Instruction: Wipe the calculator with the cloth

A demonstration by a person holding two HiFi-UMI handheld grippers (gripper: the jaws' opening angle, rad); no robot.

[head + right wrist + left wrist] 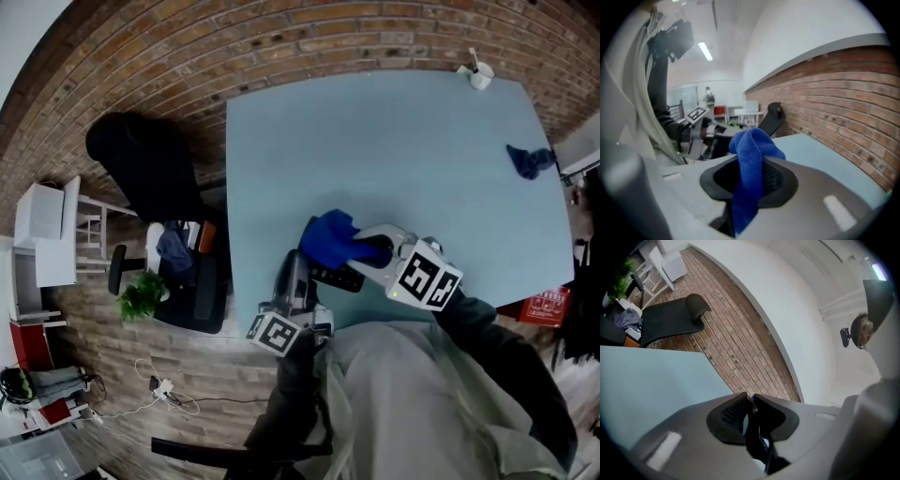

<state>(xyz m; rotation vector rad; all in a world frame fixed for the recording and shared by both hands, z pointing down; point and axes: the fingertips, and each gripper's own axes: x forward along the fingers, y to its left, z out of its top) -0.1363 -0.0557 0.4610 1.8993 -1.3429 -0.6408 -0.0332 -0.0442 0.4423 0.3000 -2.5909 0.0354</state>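
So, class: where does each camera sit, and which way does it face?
Head view: on the head, facing steeply down at the table; torso, sleeves, left claw with calculator, right claw with cloth.
Left gripper view: on the left claw, facing across the table and brick floor; only its jaws show.
Right gripper view: on the right claw, facing the left claw; a sleeve shows.
Shared: head and right gripper views show the cloth.

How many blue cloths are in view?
2. One cloth is in the right gripper, over the near table edge; the other cloth lies by the right edge. None seems hidden.
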